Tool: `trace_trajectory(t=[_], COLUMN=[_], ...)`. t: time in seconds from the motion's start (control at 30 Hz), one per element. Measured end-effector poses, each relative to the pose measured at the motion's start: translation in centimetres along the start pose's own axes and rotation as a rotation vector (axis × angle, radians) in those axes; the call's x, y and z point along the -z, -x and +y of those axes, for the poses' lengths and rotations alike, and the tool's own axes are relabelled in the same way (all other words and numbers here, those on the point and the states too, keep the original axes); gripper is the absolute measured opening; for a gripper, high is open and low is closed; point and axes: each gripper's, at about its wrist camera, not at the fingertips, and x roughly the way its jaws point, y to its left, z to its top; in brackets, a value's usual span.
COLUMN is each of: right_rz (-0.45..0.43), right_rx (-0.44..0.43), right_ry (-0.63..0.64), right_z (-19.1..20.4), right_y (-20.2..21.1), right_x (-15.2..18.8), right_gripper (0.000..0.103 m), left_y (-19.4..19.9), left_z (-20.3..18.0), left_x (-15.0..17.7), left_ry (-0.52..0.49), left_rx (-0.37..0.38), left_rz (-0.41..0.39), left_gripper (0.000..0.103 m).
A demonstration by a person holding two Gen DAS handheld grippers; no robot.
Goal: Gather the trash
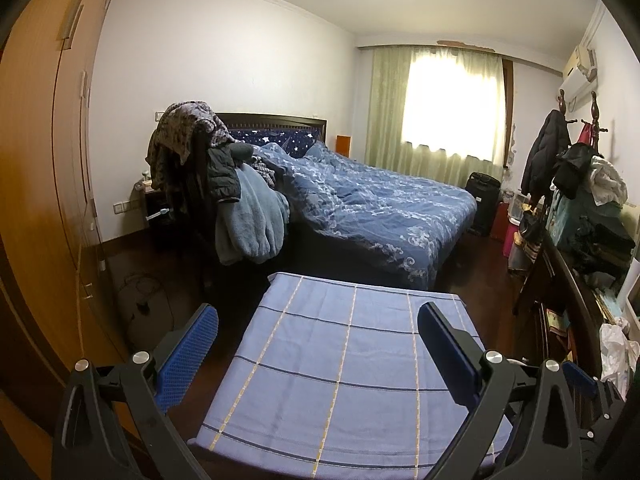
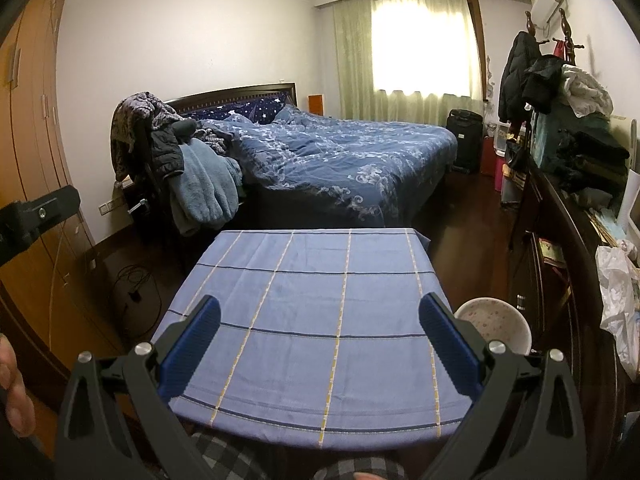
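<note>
Both grippers are held above the near edge of a small worktop (image 2: 316,312) covered by a blue checked cloth (image 1: 340,364) with yellow and dark lines. The left gripper (image 1: 318,344) has its 2 fingers (image 1: 188,356) spread wide, with nothing between them. The right gripper (image 2: 320,336) likewise has its fingers (image 2: 448,344) spread wide and holds nothing. No trash shows on the cloth in either view.

Just beside the right edge of the worktop, low down, stands a round white bin (image 2: 494,326) with a speckled inside; its contents cannot be made out. Further right, a crumpled white plastic bag (image 2: 618,304) lies on a dark wooden cabinet (image 2: 560,264) along the right wall, with folded dark clothes (image 2: 596,160) heaped further along the cabinet top.

Beyond the far edge of the worktop is a bed (image 1: 372,204) with a blue patterned duvet, and a chair (image 1: 200,168) at its near left corner draped with clothes and a light blue blanket (image 1: 248,220). A wooden wardrobe (image 1: 44,160) runs along the left wall. Green curtains (image 1: 400,112) cover the bright window. At the bottom of the right wrist view, checked trouser fabric (image 2: 224,456) of the person shows under the near edge, and fingertips of a hand (image 2: 14,392) appear at the left border.
</note>
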Motion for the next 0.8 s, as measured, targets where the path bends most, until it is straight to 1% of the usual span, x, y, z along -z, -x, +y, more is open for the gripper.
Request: trace_trajectory(t=[0.33,0.63,0.8], right_rz=[0.008,0.019,0.028], right_rx=[-0.004,-0.008,-0.008], right_ry=[0.002,0.004,0.006], right_z=[0.1,-0.3,-0.3], right_y=[-0.1,-0.2,-0.5], right_x=[0.2,0.8,1.0], right_gripper=[0.1,0.1,0.1], left_y=[0.5,1.0,0.3], left_z=[0.0,-0.1,-0.2], left_x=[-0.5,-1.2,-0.9], left_ry=[-0.001,-0.02,-0.024], left_rx=[-0.005,-0.049,-0.009], left_rz=[-0.017,-0.062,-0.039], left_gripper=[0.099,0.099,0.099])
